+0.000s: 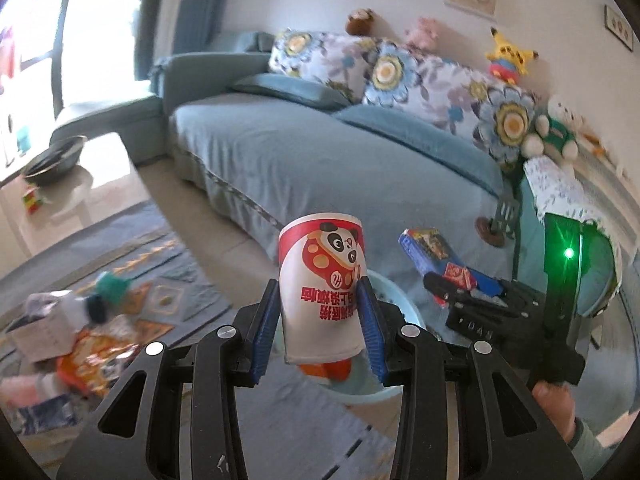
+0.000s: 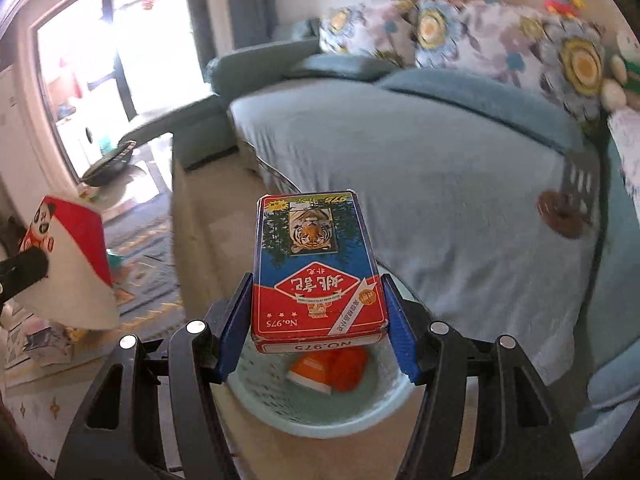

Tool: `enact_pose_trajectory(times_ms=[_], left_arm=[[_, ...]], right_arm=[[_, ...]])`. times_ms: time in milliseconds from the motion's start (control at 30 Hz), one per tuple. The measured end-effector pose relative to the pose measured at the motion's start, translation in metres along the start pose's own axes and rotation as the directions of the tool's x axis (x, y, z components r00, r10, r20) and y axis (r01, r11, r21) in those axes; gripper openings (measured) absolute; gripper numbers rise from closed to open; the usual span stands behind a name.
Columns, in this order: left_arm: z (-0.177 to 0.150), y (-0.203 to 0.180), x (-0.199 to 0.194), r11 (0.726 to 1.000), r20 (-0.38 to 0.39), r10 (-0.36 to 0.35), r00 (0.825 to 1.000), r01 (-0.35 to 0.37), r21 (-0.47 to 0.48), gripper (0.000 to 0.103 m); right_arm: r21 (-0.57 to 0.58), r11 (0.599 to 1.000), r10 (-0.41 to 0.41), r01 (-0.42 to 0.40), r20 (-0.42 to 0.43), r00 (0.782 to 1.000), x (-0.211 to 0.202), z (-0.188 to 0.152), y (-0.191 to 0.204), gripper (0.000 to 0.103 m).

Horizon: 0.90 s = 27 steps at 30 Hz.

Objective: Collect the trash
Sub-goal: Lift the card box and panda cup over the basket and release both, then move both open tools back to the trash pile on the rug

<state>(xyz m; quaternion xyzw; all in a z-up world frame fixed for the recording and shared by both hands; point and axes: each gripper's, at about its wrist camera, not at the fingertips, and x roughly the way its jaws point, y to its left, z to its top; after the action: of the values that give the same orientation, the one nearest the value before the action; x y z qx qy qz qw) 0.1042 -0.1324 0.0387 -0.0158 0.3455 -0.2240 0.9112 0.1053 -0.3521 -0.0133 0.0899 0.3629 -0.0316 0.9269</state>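
— Two grippers, both loaded. The left gripper (image 1: pixel 320 308) has its jaws drawn in tight on a paper cup (image 1: pixel 322 284), white with a red band and a panda print, pinched at its sides and tilted.

— And the other?

— The right gripper (image 2: pixel 316 320) has its jaws set wider, clamped on the long edges of a card box (image 2: pixel 318 268), red and blue with a tiger picture (the print reads upside down from this side).

— Where are they held?

— Both hang over a pale blue bin (image 2: pixel 320 420) standing on the floor beside the sofa (image 2: pixel 420 184). One orange wrapper (image 2: pixel 332 368) lies in the bin; I can count nothing else inside.

— Anything left around?

— A heap of litter (image 1: pixel 80 356) lies on the rug (image 1: pixel 172 264) to the left: a white carton and an orange packet at least, too blurred to count further. A person's hand (image 1: pixel 554 404) grips the right tool's handle.
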Motion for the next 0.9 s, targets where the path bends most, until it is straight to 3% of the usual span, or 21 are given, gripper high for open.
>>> enact_pose_trajectory(times_ms=[367,400,433,500,667,900], left_arm=[[-0.006,-0.011,0.091,0.999,-0.176,-0.042,0.984,0.046,0.02,0.038],[-0.006,-0.009,0.096,0.999,-0.183,-0.046,0.982,0.048,0.011,0.044],[-0.006,-0.009,0.1,0.999,-0.186,-0.041,0.982,0.043,0.007,0.058],[-0.007,-0.006,0.103,1.0,-0.176,-0.016,0.984,0.018,0.008,0.063],[-0.015,0.003,0.102,1.0,-0.19,-0.014,0.982,0.014,0.0,0.063],[-0.019,0.032,0.063,0.997,-0.129,-0.022,0.991,0.012,-0.077,0.063]], right_arm=[[0.051,0.998,-0.038,0.046,-0.155,0.987,0.059,-0.03,-0.03,0.06],[0.053,0.998,-0.035,0.044,-0.158,0.987,0.061,-0.03,-0.03,0.06],[0.053,0.998,-0.031,0.04,-0.162,0.986,0.063,-0.031,-0.03,0.06],[0.049,0.998,-0.029,0.038,-0.17,0.985,0.068,-0.034,-0.031,0.06],[0.055,0.998,-0.014,0.025,-0.19,0.982,0.072,-0.045,-0.029,0.06],[0.016,1.0,0.015,-0.012,-0.168,0.986,0.058,-0.042,-0.005,0.06]])
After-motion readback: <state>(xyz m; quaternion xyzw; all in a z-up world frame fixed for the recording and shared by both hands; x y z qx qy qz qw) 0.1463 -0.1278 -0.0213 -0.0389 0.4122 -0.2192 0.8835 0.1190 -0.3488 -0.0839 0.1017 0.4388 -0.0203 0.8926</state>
